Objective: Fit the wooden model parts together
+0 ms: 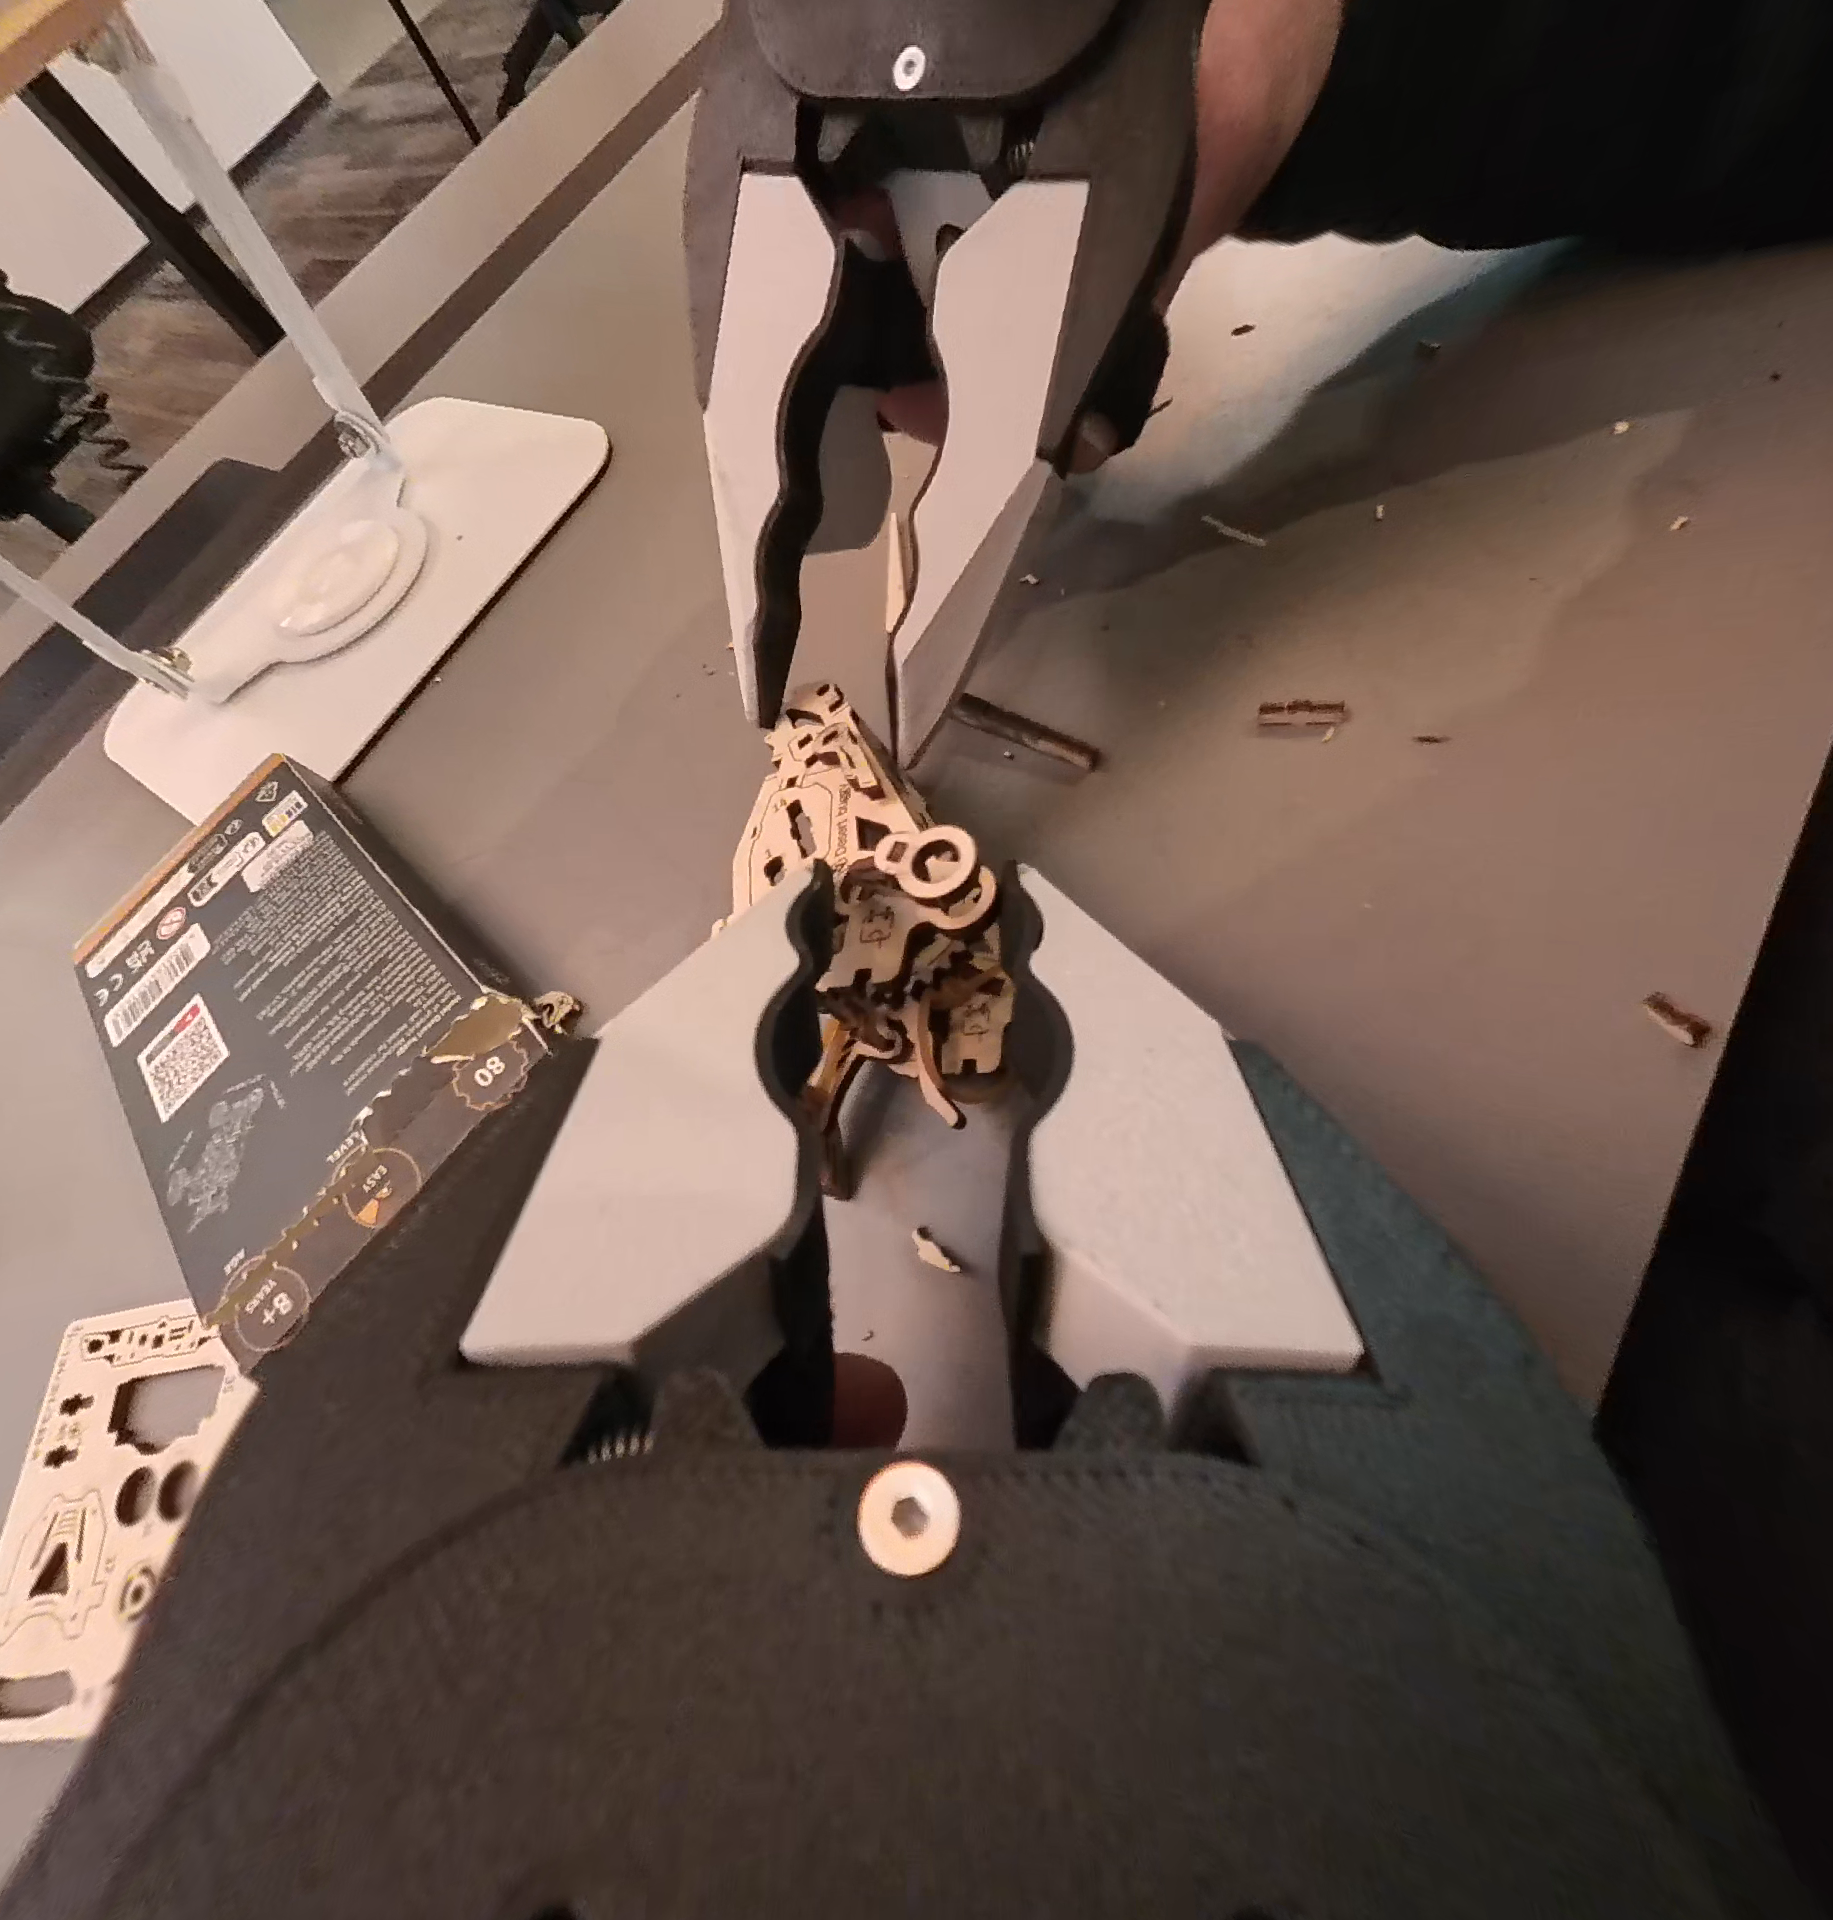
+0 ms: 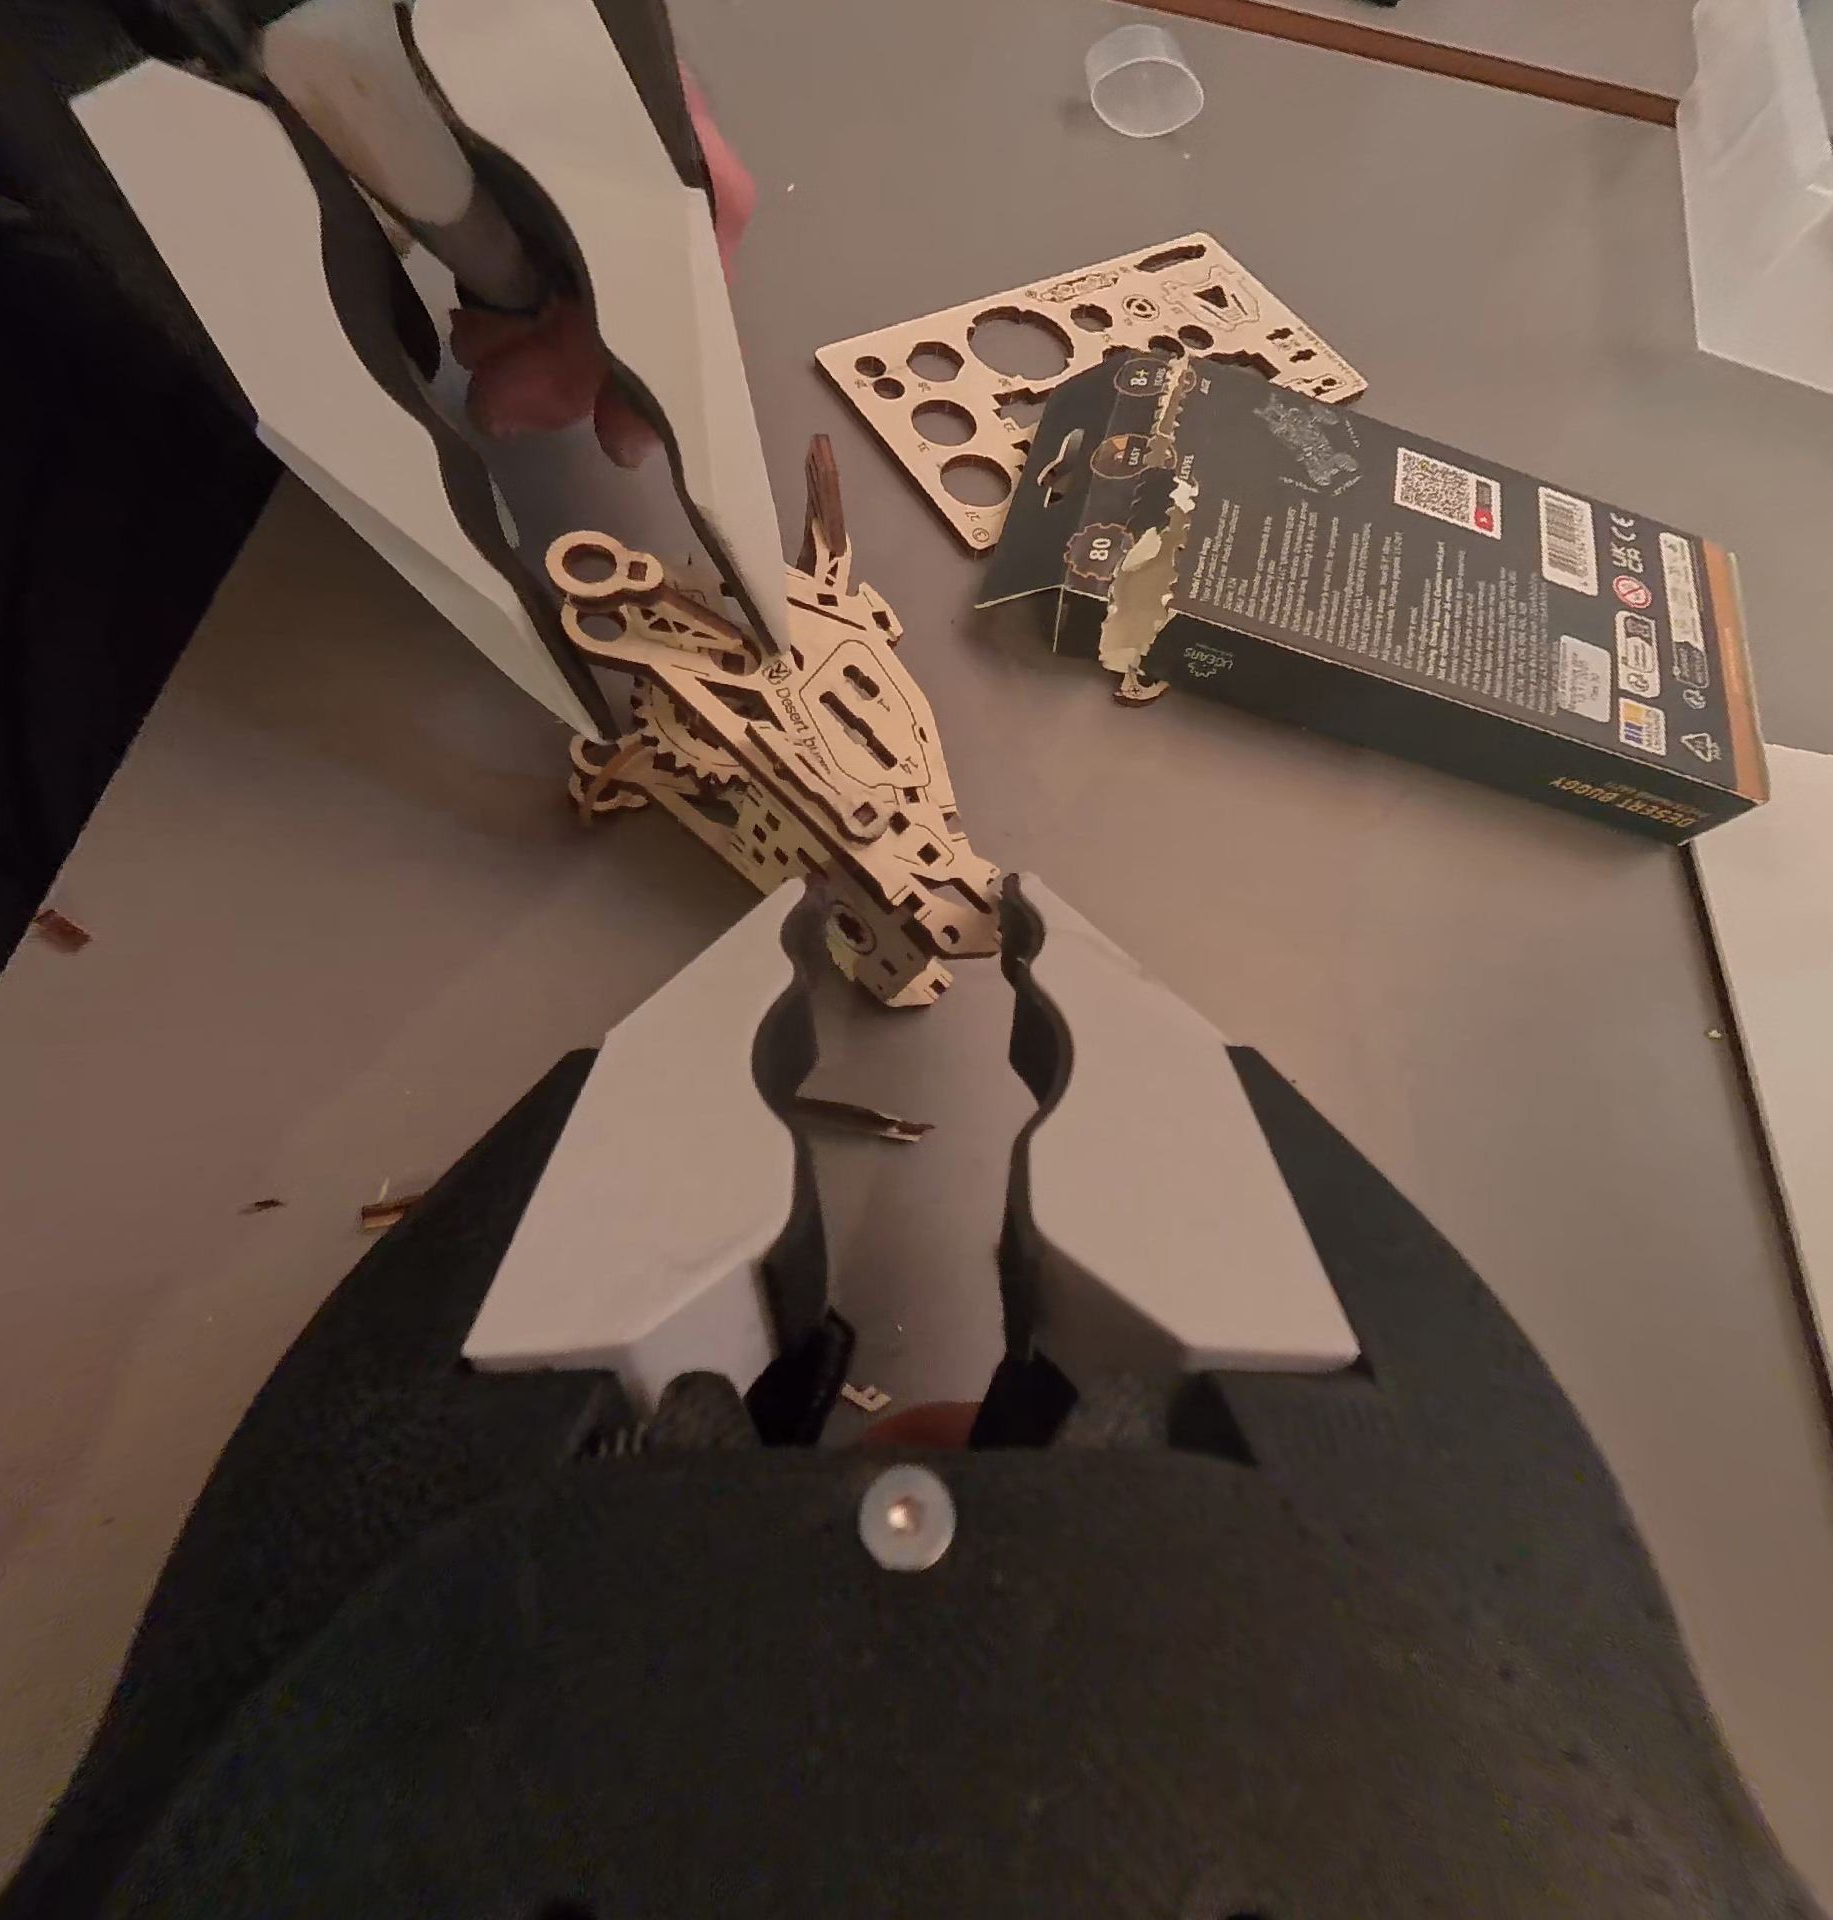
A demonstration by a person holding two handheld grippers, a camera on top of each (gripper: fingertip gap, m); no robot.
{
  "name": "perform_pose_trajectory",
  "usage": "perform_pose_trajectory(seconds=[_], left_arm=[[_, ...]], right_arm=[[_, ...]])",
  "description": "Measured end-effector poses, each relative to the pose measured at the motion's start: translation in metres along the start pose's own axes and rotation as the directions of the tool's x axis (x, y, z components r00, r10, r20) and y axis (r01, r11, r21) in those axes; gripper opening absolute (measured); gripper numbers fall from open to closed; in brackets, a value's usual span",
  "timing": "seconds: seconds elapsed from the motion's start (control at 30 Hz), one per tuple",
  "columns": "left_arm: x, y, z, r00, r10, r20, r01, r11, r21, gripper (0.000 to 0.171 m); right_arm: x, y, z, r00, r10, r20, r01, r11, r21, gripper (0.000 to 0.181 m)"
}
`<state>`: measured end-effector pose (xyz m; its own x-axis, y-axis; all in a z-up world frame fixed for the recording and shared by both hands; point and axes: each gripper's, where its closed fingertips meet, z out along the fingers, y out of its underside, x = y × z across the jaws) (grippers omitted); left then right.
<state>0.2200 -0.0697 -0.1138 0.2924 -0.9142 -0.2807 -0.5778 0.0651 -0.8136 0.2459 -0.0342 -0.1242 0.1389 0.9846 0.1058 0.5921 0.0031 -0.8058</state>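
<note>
On the grey matte counter [image 2: 1307,987], a punched plywood sheet [image 1: 70,1507] and a torn black carton [image 1: 268,997] lie at left. The left tongs [image 1: 917,883] grip one end of the pale, laser-cut wooden model [image 1: 870,831]; the right tongs [image 2: 907,899] clamp its other end. Wood splinters [image 1: 1301,717] scatter rightward. The model's underside is hidden.
</note>
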Motion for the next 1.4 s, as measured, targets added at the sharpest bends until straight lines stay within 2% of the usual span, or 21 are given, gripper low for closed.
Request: perform_pose_trajectory(seconds=[0.1, 0.2, 0.3, 0.57, 1.07, 1.4], left_arm=[[0.000, 0.000, 0.000, 1.000, 0.003, 0.000, -0.003, 1.000, -0.005, 0.031], [0.000, 0.000, 0.000, 1.000, -0.017, -0.005, 0.017, 1.000, -0.002, 0.031], [0.000, 0.000, 0.000, 1.000, -0.023, -0.010, 0.023, 1.000, -0.002, 0.031], [0.000, 0.001, -0.001, 0.999, -0.031, -0.007, 0.031, 1.000, 0.004, 0.031], [-0.001, 0.001, -0.004, 0.993, -0.114, -0.034, 0.115, 0.993, 0.020, 0.031], [-0.001, 0.002, -0.003, 0.997, -0.070, -0.020, 0.071, 0.997, 0.028, 0.031]], right_arm=[[0.005, -0.004, -0.004, 0.997, 0.076, 0.019, -0.077, 0.996, 0.044, 0.033], [0.008, -0.002, -0.007, 0.993, 0.109, 0.040, -0.111, 0.992, 0.052, 0.028], [0.004, 0.008, 0.000, 0.995, 0.084, 0.054, -0.084, 0.996, 0.000, 0.029], [0.004, 0.011, 0.004, 1.000, -0.007, 0.006, 0.008, 0.999, -0.049, 0.028], [0.002, 0.013, 0.008, 0.998, -0.063, 0.023, 0.066, 0.983, -0.172, 0.031], [0.003, 0.014, 0.008, 0.993, -0.116, -0.012, 0.112, 0.980, -0.164, 0.031]])
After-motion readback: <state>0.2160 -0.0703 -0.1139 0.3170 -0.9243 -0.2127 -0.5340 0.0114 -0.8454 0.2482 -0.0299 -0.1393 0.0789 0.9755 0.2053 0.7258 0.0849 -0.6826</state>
